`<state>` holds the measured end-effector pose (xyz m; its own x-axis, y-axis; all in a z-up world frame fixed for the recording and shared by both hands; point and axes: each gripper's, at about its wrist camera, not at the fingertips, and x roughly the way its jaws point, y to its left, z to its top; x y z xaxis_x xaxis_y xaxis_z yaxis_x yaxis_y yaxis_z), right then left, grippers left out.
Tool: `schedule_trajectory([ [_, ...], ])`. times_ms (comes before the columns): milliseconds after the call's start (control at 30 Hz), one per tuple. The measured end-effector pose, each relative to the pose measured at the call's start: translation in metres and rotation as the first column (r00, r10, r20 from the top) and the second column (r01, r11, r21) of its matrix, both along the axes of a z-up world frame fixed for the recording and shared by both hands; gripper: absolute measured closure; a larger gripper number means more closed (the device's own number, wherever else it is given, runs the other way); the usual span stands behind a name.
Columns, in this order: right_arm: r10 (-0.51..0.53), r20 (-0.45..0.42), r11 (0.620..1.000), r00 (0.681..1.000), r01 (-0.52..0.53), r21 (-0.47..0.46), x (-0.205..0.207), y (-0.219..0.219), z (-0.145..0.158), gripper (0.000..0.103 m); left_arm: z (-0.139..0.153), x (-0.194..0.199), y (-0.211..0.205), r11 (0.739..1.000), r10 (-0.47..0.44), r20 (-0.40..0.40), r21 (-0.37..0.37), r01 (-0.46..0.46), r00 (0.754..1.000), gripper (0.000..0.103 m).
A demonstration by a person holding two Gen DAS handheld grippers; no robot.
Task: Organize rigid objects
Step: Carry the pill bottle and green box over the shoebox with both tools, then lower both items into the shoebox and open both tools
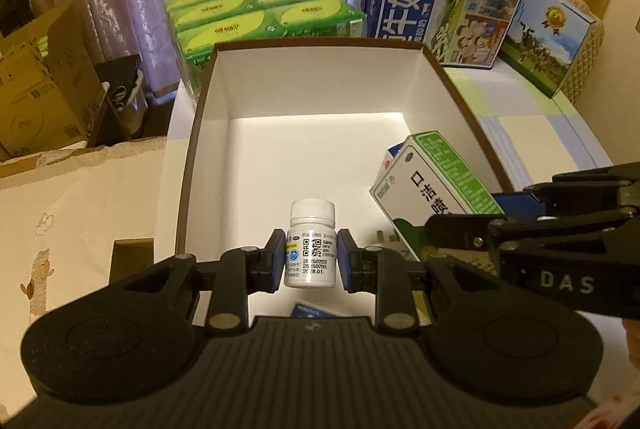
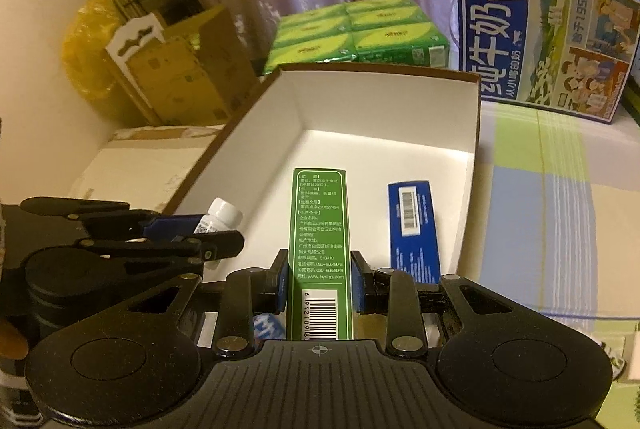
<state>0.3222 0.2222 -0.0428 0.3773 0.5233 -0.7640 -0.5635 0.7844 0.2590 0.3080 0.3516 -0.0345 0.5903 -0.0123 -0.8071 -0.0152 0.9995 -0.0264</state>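
My left gripper (image 1: 311, 261) is shut on a small white pill bottle (image 1: 311, 245) and holds it over the near part of an open white box with a brown rim (image 1: 320, 47). My right gripper (image 2: 320, 285) is shut on a green and white medicine carton (image 2: 320, 249), held over the same box (image 2: 380, 73). That carton also shows in the left wrist view (image 1: 432, 189), with the right gripper (image 1: 444, 225) at the right. A blue carton (image 2: 414, 225) lies on the box floor. The left gripper and bottle (image 2: 220, 215) show at the left in the right wrist view.
Green tissue packs (image 1: 260, 13) and a blue milk carton case (image 1: 440, 1) stand behind the box. Brown cardboard boxes (image 1: 44, 85) sit at the left. A checked cloth (image 2: 560, 189) covers the table right of the box. Part of another blue item (image 1: 312, 310) lies under my left gripper.
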Motion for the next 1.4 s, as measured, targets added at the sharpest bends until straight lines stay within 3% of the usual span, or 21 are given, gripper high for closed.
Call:
schedule_trajectory([
  [267,-0.029,0.014,0.998,0.999,0.03,-0.056,0.037,0.024,-0.019,0.076,-0.02,0.041,0.014,1.0,-0.005,-0.035,-0.009,0.005,0.999,0.08],
  [633,-0.071,0.044,0.995,0.997,0.074,-0.063,0.077,0.037,-0.034,0.076,-0.036,0.084,0.023,1.0,-0.01,-0.056,-0.021,0.009,0.998,0.08],
  [800,-0.078,0.106,0.992,0.991,0.087,-0.089,0.082,0.041,-0.035,0.074,-0.041,0.095,0.023,1.0,-0.011,-0.049,-0.014,0.011,0.999,0.08],
  [900,-0.042,0.106,0.994,0.993,0.053,-0.099,0.08,0.038,-0.033,0.073,-0.042,0.099,0.023,1.0,0.006,-0.049,0.002,-0.006,0.999,0.068],
  [1000,-0.028,0.088,0.994,0.996,0.037,-0.098,0.078,0.032,-0.032,0.07,-0.041,0.097,0.024,1.0,-0.009,-0.046,-0.008,0.008,0.999,0.063],
  [1400,-0.02,0.06,0.997,0.998,0.025,-0.072,0.064,0.02,-0.022,0.059,-0.037,0.082,0.02,1.0,-0.009,-0.051,-0.018,0.008,0.999,0.059],
])
